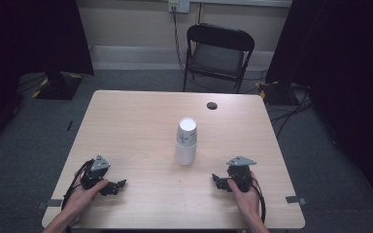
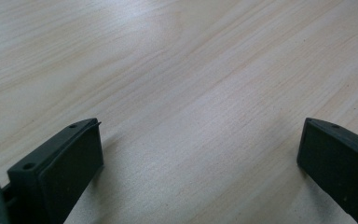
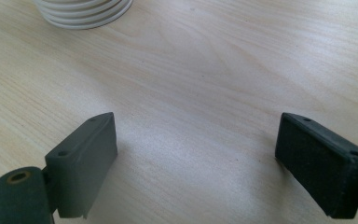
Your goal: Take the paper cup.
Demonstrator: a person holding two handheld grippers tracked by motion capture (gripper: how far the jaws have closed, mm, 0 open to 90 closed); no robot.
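Both idle on the table, nothing gripped. Left hand-held gripper: jaws spread wide, bare wood between them. Right hand-held gripper: jaws wide too, empty. Stack of paper cups stands upside down, ahead of both and between them, nearer the right one; its ribbed rims sit just past the right jaws. Risks, my read: stack is tall and light, so a side knock on approach tips it. Squeezing hard crushes a cup. Nested cups may lift together or jam.
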